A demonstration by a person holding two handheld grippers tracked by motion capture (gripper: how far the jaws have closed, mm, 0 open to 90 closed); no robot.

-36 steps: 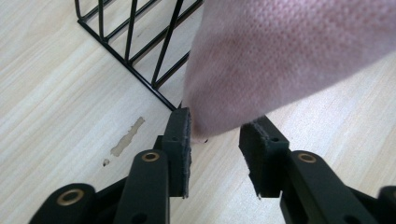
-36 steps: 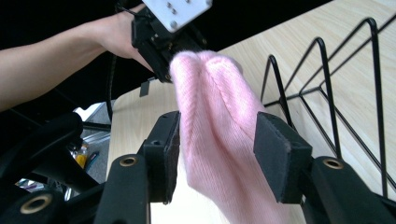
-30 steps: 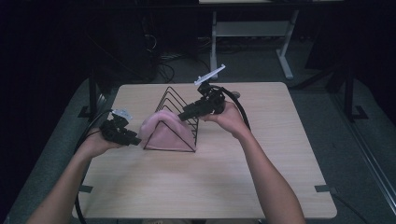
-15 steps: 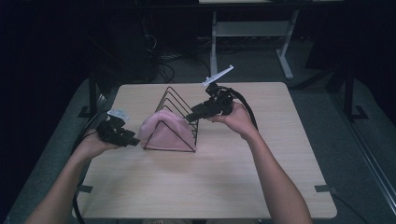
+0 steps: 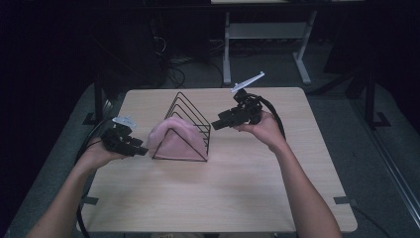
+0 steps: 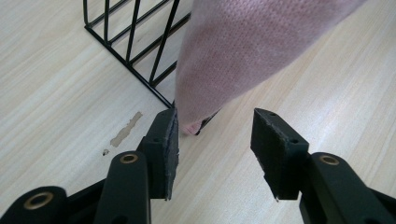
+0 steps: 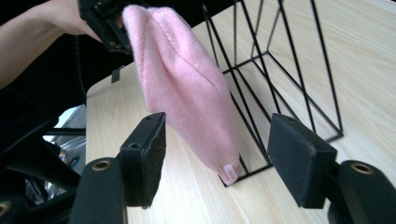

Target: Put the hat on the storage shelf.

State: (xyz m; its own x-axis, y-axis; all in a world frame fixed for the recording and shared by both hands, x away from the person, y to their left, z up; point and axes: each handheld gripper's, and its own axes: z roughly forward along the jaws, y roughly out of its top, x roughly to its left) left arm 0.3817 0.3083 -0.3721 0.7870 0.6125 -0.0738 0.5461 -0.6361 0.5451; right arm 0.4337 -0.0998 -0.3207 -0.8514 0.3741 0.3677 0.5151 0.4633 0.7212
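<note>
Black wire rack (image 5: 190, 116), triangular frames in a row, stands on the light wood-grain surface (image 5: 218, 198), toward its far-left part. Soft pink knitted cloth (image 5: 173, 139) draped over the rack's near end, hanging down both slopes, lower edge reaching the rack's base wire.

Left gripper (image 5: 138, 150) sits just left of the rack, low over the surface, held in the person's left hand (image 5: 96, 156). Left gripper view: jaws spread, nothing between them, tips just short of the pink cloth's (image 6: 243, 51) bottom corner and the rack's (image 6: 135, 46) base corner. A small pale scuff mark (image 6: 125, 129) on the surface left of that corner.

Right gripper (image 5: 216, 124) just right of the rack's top, raised off the surface, held in the right hand (image 5: 262, 129), pointing toward the rack. Right gripper view: jaws wide apart, empty, the cloth (image 7: 187, 93) and rack (image 7: 280, 70) ahead of them, not touched. Small pale tag (image 7: 229, 172) at the cloth's lower tip.
</note>
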